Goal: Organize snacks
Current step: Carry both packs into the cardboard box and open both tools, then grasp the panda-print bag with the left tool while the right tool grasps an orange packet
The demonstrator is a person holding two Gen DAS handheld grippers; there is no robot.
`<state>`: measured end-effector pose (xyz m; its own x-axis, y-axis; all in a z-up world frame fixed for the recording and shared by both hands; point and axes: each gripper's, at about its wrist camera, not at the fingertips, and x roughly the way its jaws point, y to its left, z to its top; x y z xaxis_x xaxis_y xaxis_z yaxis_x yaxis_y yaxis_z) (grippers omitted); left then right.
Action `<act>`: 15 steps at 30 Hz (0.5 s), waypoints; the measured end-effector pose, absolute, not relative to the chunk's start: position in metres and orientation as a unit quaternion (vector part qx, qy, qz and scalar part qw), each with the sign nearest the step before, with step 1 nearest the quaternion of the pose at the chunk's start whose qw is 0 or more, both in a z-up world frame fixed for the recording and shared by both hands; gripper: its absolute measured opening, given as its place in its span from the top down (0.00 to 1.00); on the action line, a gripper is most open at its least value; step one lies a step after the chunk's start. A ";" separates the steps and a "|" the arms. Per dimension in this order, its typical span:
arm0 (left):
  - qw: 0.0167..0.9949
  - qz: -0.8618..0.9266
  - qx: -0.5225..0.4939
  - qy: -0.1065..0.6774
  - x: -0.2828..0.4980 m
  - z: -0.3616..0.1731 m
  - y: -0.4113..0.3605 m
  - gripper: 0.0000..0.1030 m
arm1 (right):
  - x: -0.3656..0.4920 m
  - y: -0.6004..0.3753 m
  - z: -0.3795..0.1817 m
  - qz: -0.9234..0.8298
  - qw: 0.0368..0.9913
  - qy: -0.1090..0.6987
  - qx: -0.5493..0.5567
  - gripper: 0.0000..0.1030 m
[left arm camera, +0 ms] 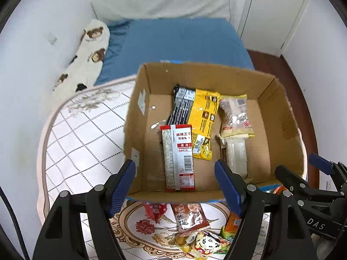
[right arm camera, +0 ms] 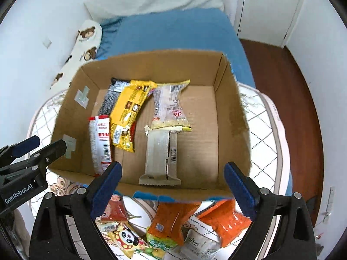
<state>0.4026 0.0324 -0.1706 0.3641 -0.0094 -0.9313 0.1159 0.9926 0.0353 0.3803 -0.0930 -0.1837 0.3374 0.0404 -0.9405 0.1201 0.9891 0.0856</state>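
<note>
A cardboard box (left arm camera: 138, 117) (right arm camera: 229, 99) stands on the mattress and holds several snack packets: a red-and-silver one (left arm camera: 179, 158) (right arm camera: 100, 143), a yellow one (left arm camera: 202, 119) (right arm camera: 128, 112), a black one (left arm camera: 181, 106), a clear-and-yellow one (left arm camera: 236, 114) (right arm camera: 171, 108) and a pale one (right arm camera: 161, 156). My left gripper (left arm camera: 175, 186) is open and empty over the box's near wall. My right gripper (right arm camera: 173, 186) is open and empty over the same wall. Loose packets lie in front of the box: orange ones (right arm camera: 171, 223) (right arm camera: 225, 218), a panda one (right arm camera: 128, 238) and red ones (left arm camera: 156, 212).
The patterned mattress cover (left arm camera: 82, 143) lies under the box. A blue sheet (left arm camera: 180, 41), a bear-print pillow (left arm camera: 86, 56) and a white pillow lie behind. A white door (left arm camera: 273, 10) and the brown wooden floor (right arm camera: 282, 86) are to the right.
</note>
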 end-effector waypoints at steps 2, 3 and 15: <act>0.835 -0.037 0.050 0.547 0.393 -0.163 0.031 0.28 | 0.371 -0.092 -0.171 -0.027 0.823 0.563 0.066 0.06; 0.840 -0.039 0.052 0.539 0.387 -0.156 0.031 0.28 | 0.367 -0.091 -0.167 -0.028 0.827 0.558 0.066 0.06; 0.869 -0.050 0.050 0.490 0.334 -0.111 0.034 0.28 | 0.312 -0.085 -0.119 -0.026 0.853 0.514 0.088 0.06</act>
